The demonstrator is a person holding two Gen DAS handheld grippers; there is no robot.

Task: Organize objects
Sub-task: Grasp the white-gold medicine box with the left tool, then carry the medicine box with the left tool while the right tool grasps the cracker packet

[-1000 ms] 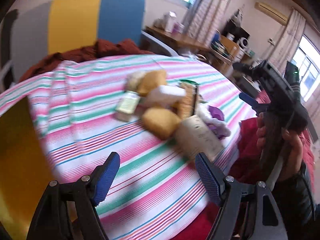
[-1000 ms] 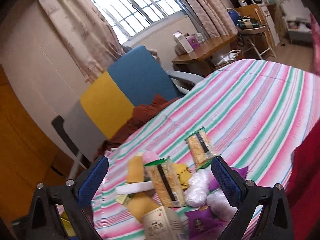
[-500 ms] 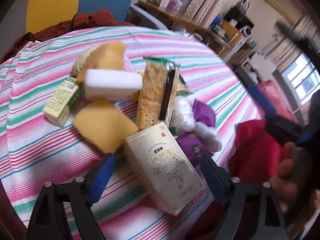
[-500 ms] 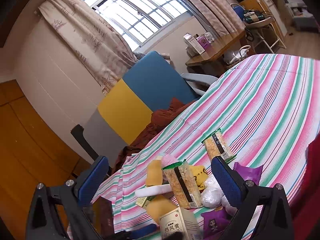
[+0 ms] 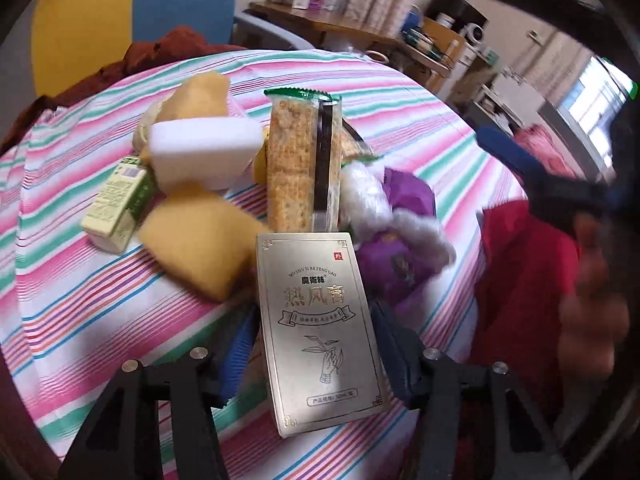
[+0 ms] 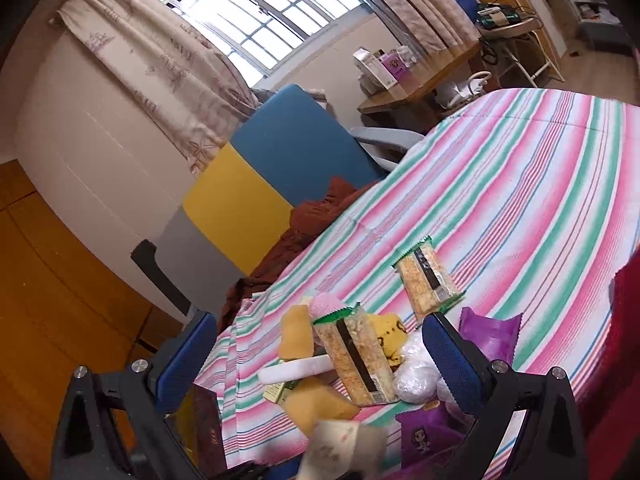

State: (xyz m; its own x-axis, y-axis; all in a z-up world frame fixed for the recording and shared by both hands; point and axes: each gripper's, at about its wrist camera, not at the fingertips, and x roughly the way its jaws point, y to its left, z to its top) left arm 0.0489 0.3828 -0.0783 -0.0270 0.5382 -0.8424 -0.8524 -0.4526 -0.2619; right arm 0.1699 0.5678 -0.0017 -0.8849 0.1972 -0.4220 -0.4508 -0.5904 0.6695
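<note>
1. our left gripper (image 5: 316, 344) has its blue pads (image 5: 236, 356) closed in against the two long sides of a silver-gold box (image 5: 320, 320), which it grips between them.
2. the box stands at the near edge of the pile on the striped tablecloth (image 5: 80, 304); whether its far end touches the cloth we cannot tell.
3. just behind the box a tall cracker packet (image 5: 300, 160) with a green top leans on the heap.
4. to the left of that packet lie a yellow sponge (image 5: 196, 244), a white foam block (image 5: 200, 152) and a small green-and-cream carton (image 5: 116, 208), all touching or overlapping.
5. to the right sit white fluffy bundles (image 5: 364, 196) and purple wrappers (image 5: 388, 268), pressed close to the box.
6. our right gripper (image 6: 320, 360) hangs above the same pile with its fingers spread wide and nothing between them.
7. from the right wrist view a second cracker packet (image 6: 426, 280) lies flat on the cloth, a little apart from the heap.
8. a blue, yellow and grey chair (image 6: 276, 168) stands beyond the table with a brown cloth (image 6: 304, 224) draped over its seat.
9. a blurred hand (image 5: 588, 312) shows at the right of the left wrist view.
</note>
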